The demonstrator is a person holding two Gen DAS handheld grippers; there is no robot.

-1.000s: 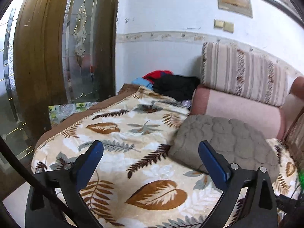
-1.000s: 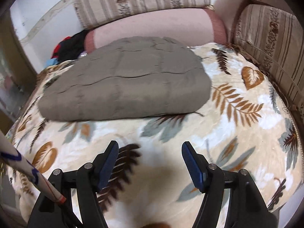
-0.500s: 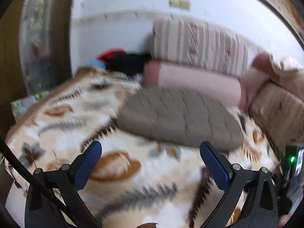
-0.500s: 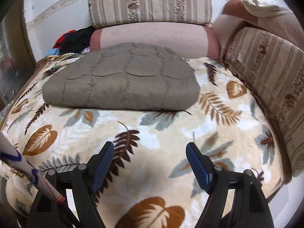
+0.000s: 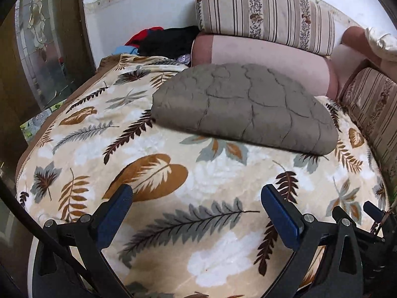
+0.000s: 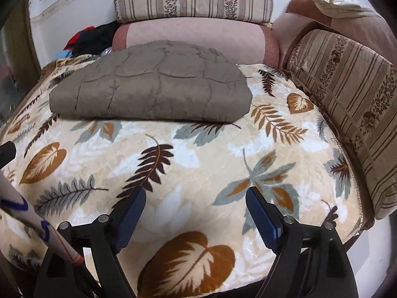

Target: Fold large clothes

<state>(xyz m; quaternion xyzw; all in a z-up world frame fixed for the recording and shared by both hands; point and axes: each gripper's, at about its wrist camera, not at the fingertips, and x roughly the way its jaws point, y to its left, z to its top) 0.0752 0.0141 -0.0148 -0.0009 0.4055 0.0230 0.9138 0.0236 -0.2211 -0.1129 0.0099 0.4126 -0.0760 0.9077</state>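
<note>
A grey-brown quilted garment lies folded into a flat bundle at the back of the leaf-patterned blanket, against the pink bolster. It also shows in the right wrist view. My left gripper is open and empty, hovering over the blanket's front, well short of the garment. My right gripper is open and empty, also over the front of the blanket, apart from the garment.
A pink bolster and striped cushion line the back. A striped cushion runs along the right side. A pile of red, black and blue clothes sits in the back left corner. A wooden glazed door stands at left.
Both grippers have pulled back and away from the folded garment; the left view swung right from the door side to face the garment. Both stay open and empty.
</note>
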